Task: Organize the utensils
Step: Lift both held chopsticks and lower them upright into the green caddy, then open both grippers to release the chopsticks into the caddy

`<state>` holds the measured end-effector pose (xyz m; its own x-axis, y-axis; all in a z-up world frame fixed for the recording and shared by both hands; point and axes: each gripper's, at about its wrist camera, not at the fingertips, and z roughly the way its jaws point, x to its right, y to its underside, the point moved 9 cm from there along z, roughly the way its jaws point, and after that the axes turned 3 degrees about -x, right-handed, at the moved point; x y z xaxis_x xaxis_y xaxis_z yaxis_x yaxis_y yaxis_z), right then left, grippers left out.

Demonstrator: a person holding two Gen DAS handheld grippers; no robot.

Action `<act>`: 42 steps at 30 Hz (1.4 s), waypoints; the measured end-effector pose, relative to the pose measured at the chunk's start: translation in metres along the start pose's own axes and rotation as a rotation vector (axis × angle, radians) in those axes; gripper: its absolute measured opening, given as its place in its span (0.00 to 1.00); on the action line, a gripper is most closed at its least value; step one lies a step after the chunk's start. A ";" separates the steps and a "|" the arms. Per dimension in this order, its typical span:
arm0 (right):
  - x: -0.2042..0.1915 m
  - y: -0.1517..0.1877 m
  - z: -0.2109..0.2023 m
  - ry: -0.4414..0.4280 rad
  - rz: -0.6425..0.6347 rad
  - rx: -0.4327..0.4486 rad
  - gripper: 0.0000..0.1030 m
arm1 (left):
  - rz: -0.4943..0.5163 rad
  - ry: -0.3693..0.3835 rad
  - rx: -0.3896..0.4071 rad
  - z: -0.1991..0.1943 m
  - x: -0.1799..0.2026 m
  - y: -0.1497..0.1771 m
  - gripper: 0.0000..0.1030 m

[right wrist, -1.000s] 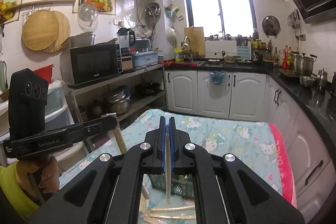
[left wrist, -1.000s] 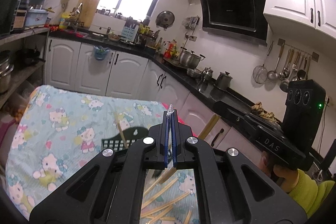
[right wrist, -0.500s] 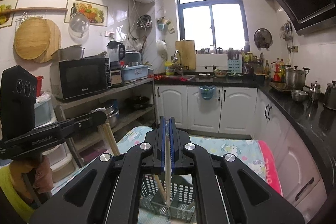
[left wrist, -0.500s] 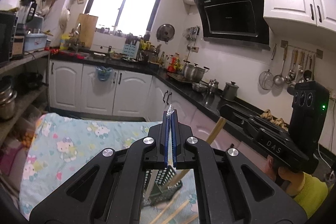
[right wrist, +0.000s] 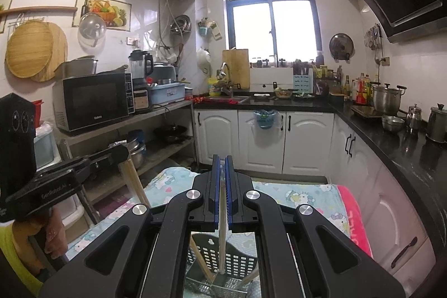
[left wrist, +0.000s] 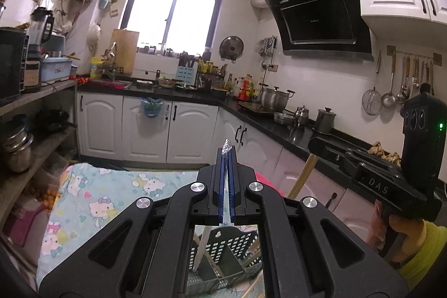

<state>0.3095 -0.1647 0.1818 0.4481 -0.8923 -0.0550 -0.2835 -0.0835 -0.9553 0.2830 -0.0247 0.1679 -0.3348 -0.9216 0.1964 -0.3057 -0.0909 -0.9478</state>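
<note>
Both black hand-held grippers are clenched: the left gripper [left wrist: 226, 155] and right gripper [right wrist: 222, 166] each pinch a pale wooden chopstick [right wrist: 222, 231] hanging below them into the dark perforated plastic basket [right wrist: 237, 256].

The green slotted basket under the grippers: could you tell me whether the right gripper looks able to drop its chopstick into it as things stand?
Probably yes. The right gripper is shut on a chopstick hanging upright, its lower end already over the open basket. Another chopstick leans inside, but nothing blocks the opening.
</note>
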 end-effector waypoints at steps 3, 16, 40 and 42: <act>0.004 0.007 0.010 0.007 0.009 -0.019 0.04 | -0.013 -0.001 -0.016 0.008 -0.005 0.011 0.01; 0.010 0.055 0.048 0.034 0.038 -0.118 0.04 | -0.084 0.000 -0.094 0.031 -0.022 0.059 0.01; 0.013 0.088 0.015 0.057 0.100 -0.124 0.74 | -0.229 -0.102 -0.132 -0.020 -0.065 0.085 0.90; 0.011 0.087 0.009 0.050 0.099 -0.117 0.75 | -0.238 -0.101 -0.128 -0.026 -0.065 0.086 0.90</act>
<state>0.2976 -0.1774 0.0951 0.3709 -0.9195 -0.1300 -0.4228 -0.0426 -0.9052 0.2556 0.0369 0.0803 -0.1516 -0.9136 0.3773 -0.4776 -0.2665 -0.8372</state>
